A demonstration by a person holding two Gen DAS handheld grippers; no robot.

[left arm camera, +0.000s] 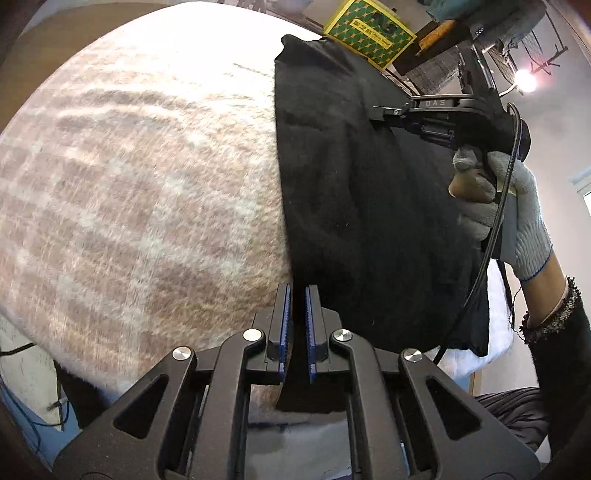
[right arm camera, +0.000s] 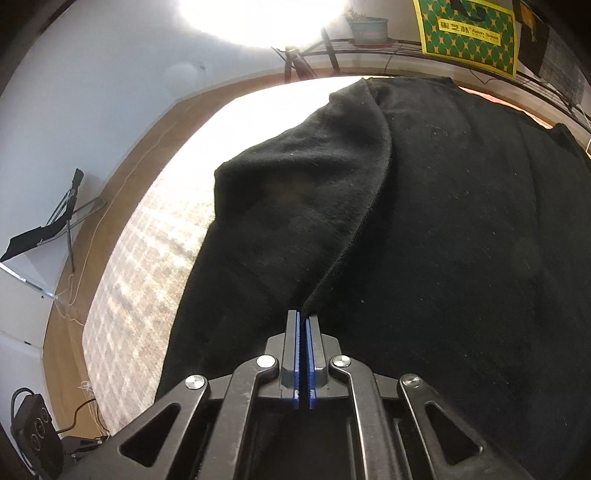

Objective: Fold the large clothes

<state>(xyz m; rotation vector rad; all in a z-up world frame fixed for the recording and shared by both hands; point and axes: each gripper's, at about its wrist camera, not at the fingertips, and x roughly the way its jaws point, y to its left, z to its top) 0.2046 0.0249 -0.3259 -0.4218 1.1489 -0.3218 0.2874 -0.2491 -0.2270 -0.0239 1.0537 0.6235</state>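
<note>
A large black garment (left arm camera: 369, 206) lies over a beige checked blanket (left arm camera: 129, 184) on a bed. In the left wrist view my left gripper (left arm camera: 298, 295) is shut on the garment's left edge, with black cloth between its blue pads. A gloved hand (left arm camera: 521, 206) holds my right gripper (left arm camera: 384, 110) farther along the garment, its tips down against the cloth. In the right wrist view the right gripper (right arm camera: 303, 314) is shut on the hemmed edge of a fold of the black garment (right arm camera: 443, 221). The fold rises left of the hem, and the checked blanket (right arm camera: 147, 266) shows beyond it.
A green and yellow box (right arm camera: 465, 33) and a plant pot (right arm camera: 369, 29) stand on a wire rack behind the bed. To the left is wooden floor (right arm camera: 122, 177) with a folding stand (right arm camera: 66, 210), a white cord and a black device (right arm camera: 33, 424) with cables.
</note>
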